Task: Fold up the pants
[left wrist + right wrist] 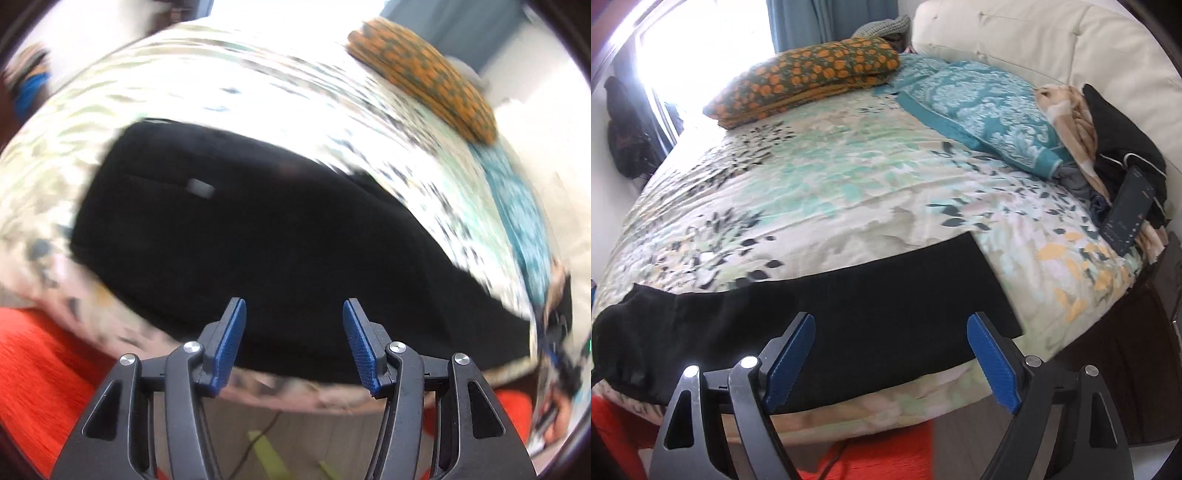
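Both grippers hang with their blue-padded fingers spread wide and nothing between them. The left gripper (293, 343) sits above the near edge of the bed (258, 92), and the black pants (258, 236) fill the space straight ahead of its fingertips, lying flat on the floral cover; this view is smeared by motion blur, so the fabric's folds cannot be made out. A small grey tag (200, 187) shows on the pants, ahead and to the left of that gripper. The right gripper (891, 354) is likewise apart from the cloth, with the pants (849, 314) stretched across the bed (812, 177) just beyond its fingers, running from far left to a straight cut edge ahead and to the right. Further ahead and left of the right gripper lies an orange-dotted folded blanket (809, 77); ahead and right lies a teal patterned pillow (979, 110), and at the far right a dark phone (1126, 210) leans on a heap of clothes. A red rug (879, 458) shows below the bed's near edge
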